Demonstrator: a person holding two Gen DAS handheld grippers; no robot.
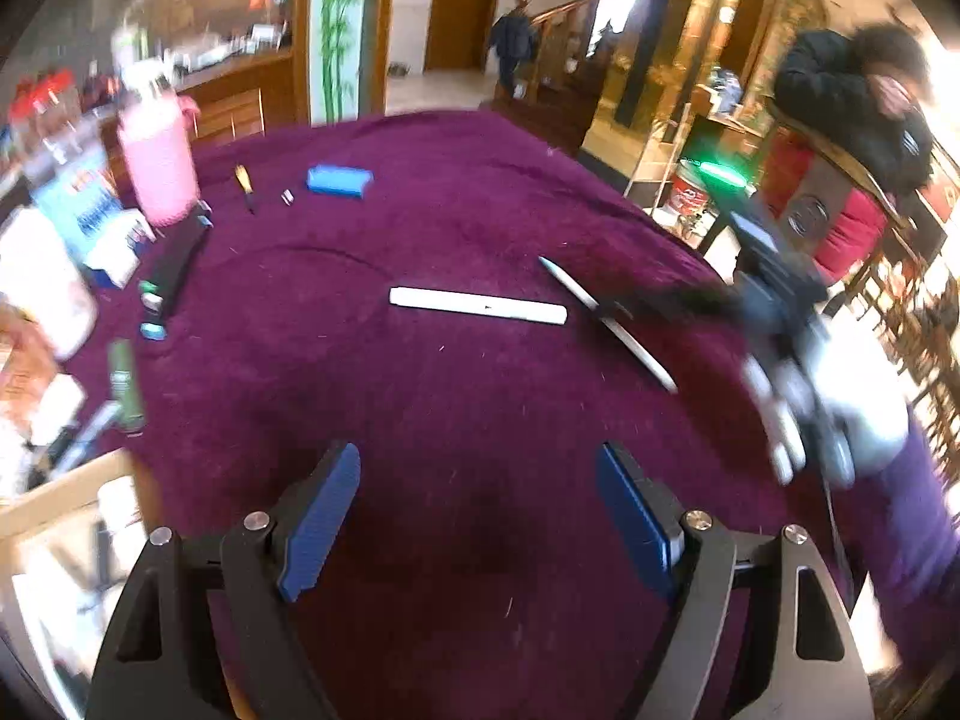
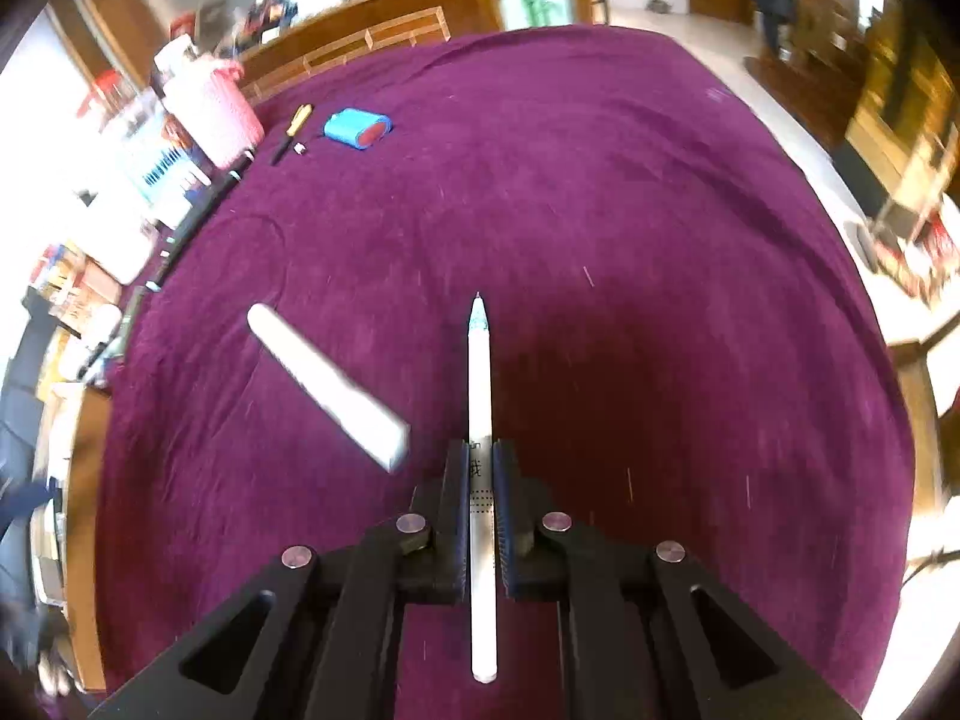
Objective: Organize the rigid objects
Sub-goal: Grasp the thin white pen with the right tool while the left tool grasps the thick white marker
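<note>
**Gripping a pen lengthwise**

Clamped along the right hand-held gripper [image 2: 480, 468], the pen [image 2: 480, 396] could slide out if tilted. The left hand-held gripper [image 1: 480, 516] hovers near, fingers apart. The marker [image 1: 477, 304] lies farther on the tabletop [image 1: 480, 192].

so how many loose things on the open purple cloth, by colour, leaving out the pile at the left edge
white: 2, the thick marker lying on the cloth and the thin pen held in the right gripper
blue: 1, the box
yellow and black: 1, the screwdriver
silver: 1, a tiny piece, too small to identify
total: 5
</note>
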